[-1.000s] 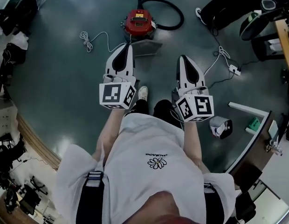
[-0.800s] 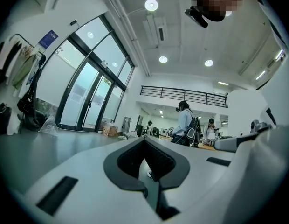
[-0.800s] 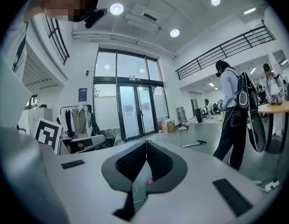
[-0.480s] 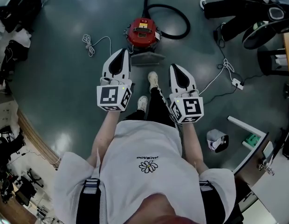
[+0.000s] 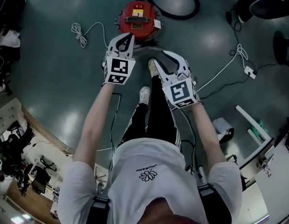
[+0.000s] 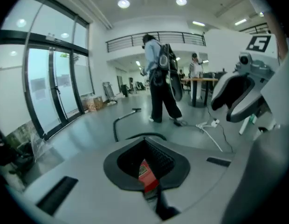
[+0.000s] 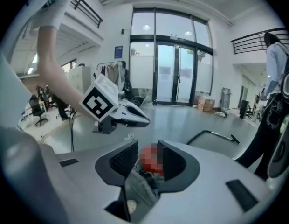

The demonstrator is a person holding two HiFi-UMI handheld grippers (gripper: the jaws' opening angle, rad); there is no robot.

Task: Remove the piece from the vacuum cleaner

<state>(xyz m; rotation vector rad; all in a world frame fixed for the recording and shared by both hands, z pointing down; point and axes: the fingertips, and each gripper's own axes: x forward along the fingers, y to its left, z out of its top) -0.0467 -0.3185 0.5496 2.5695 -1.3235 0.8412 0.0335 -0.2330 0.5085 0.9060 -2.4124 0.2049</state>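
Observation:
A red canister vacuum cleaner point(image 5: 137, 18) stands on the grey floor at the top of the head view. A grey flat piece point(image 5: 144, 50) lies at its near side. My left gripper point(image 5: 124, 40) hovers over the vacuum's near edge, its jaws a little apart around nothing; the red body point(image 6: 145, 174) shows through the gap. My right gripper point(image 5: 161, 60) hangs just right of the grey piece. Its jaws are opening, with nothing between them. Beyond them lie the grey piece point(image 7: 140, 188) and the vacuum point(image 7: 151, 160).
The vacuum's black hose point(image 5: 182, 3) loops behind it. A white cord point(image 5: 81, 31) lies left, a power strip with cable point(image 5: 249, 71) right. The person's shoes point(image 5: 144, 93) stand just below the grippers. Another person point(image 6: 158, 78) stands farther off; a white object point(image 5: 223, 127) sits lower right.
Both grippers have reached forward and down toward the vacuum, which now lies right at their tips. The right gripper's jaws have parted.

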